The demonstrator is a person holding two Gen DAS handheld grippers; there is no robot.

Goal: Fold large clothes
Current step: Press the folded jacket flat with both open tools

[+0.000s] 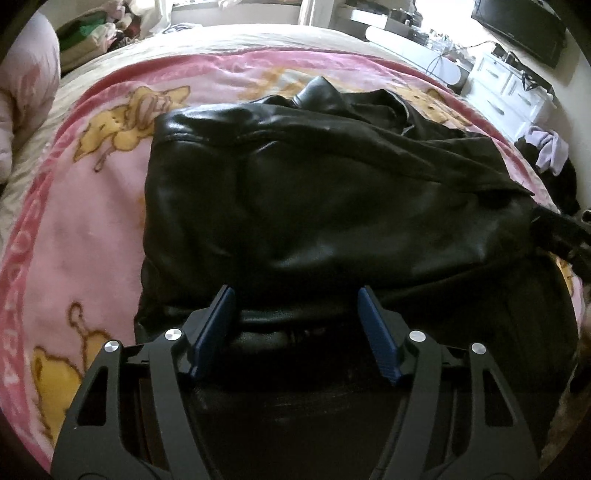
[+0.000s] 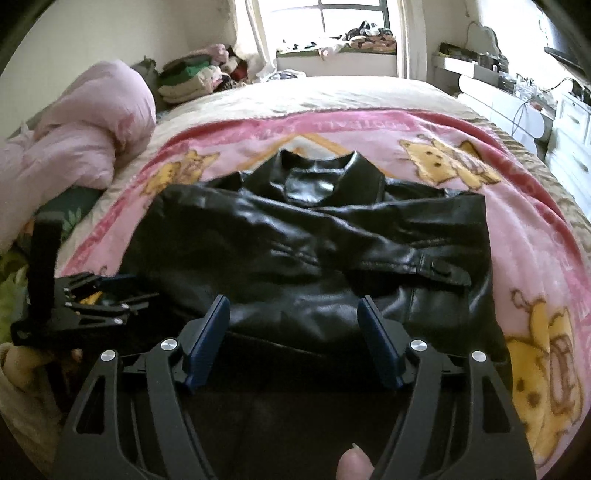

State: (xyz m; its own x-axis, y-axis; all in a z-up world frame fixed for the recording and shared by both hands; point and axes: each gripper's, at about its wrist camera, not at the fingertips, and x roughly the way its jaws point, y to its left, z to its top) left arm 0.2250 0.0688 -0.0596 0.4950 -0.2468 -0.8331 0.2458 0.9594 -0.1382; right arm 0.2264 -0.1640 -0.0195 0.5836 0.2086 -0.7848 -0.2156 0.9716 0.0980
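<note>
- Here, a black leather jacket [image 2: 295, 254] lies flat on a pink cartoon-print blanket [image 2: 461, 162] spread over the bed [image 2: 332, 92], directly ahead of both hand-held grippers.
- Its collar [image 2: 317, 173] points away from the right hand-held gripper [image 2: 293, 332], toward the window [image 2: 332, 18]; the hem edge sits nearest that gripper's fingertips, so the jacket's length runs straight ahead from the right hand-held gripper.
- Both sleeves are folded in across the body, running crosswise; the cuff with its buttoned tab [image 2: 439, 267] lies ahead and to the right of the right hand-held gripper.
- The right hand-held gripper has its jaws spread wide with nothing between the blue pads [image 2: 207, 339], poised at the near hem.
- The left hand-held gripper [image 1: 295, 325] is likewise spread wide, holding nothing, its fingertips over the jacket's near edge.
- In the right wrist view, the left hand-held gripper [image 2: 110, 295] appears to the left, at the jacket's left side.
- In the left wrist view, the jacket [image 1: 314, 206] fills the area ahead, with the collar [image 1: 317, 92] far ahead and slightly right.
- A rolled pink quilt [image 2: 74, 147] rests far left of the right hand-held gripper; a white dresser [image 1: 509, 92] stands ahead and to the right of the left one.
</note>
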